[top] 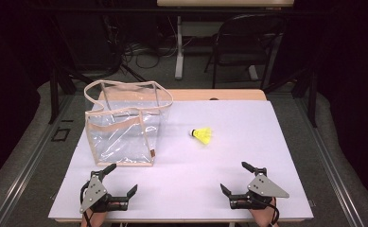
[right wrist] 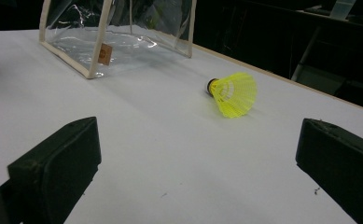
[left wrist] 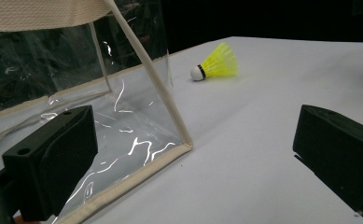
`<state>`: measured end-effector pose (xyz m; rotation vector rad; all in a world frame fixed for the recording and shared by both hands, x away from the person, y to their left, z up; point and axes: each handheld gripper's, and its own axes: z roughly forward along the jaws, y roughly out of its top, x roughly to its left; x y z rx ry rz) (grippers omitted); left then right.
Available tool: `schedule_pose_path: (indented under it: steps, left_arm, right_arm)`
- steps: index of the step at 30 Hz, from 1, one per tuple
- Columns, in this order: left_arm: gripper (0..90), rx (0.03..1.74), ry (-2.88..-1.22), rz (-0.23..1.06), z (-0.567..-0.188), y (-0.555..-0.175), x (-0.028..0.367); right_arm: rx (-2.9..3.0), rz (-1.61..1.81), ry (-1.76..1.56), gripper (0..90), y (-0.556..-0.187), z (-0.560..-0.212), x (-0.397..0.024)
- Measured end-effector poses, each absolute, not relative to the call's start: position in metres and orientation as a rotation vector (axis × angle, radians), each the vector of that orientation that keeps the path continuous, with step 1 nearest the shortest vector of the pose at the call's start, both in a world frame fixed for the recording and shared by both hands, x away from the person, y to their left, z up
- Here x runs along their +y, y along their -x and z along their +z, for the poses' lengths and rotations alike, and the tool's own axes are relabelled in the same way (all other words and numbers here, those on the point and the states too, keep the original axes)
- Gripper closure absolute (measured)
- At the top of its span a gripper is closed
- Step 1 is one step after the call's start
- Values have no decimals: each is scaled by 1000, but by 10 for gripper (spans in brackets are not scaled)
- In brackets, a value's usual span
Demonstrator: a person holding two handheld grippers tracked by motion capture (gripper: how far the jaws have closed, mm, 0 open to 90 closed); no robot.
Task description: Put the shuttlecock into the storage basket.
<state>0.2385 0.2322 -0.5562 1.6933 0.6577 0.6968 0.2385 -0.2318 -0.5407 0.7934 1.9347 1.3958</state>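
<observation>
From the high view, your left gripper (top: 122, 178) rests at the near left of the white table (top: 248, 156), its jaws spread wide with nothing between them, and its far jaw lies just short of the bag's near edge. Your right gripper (top: 232, 176) sits at the near right, jaws likewise spread and empty. The clear bag (top: 125, 125) with beige trim stands upright on the left half of the table, its mouth open to the top. The yellow shuttlecock (top: 202, 135) lies on its side near the middle of the table, to the right of the bag and apart from it, well beyond both grippers, with its white cork end towards the bag. A dark chair (top: 245, 42) stands on the floor beyond the table. In the left gripper view, your two black jaws stand far apart at the bottom corners; the left jaw sits in front of the bag (left wrist: 123, 112), whose trimmed corner comes down to the table between the jaws, and whether that jaw touches the plastic you cannot tell. The shuttlecock (left wrist: 216, 63) lies farther off on the table, right of the bag, cork end pointing left. In the right gripper view, your jaws are again wide apart with bare table (right wrist: 170, 158) between them. The shuttlecock (right wrist: 233, 93) lies ahead, slightly right of centre, its skirt turned towards you, and the bag (right wrist: 118, 32) stands beyond it at upper left, a small brown tag on its near trim.
</observation>
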Motion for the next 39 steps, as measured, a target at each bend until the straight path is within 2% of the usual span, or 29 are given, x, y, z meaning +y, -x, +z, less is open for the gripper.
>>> schedule_pose_path:
  steps: [39]
  left_arm:
    - [1, 652, -1703, 685, -557, -240, 231]
  right_arm:
    - [2138, 1265, -848, 0, -311, -545, -195]
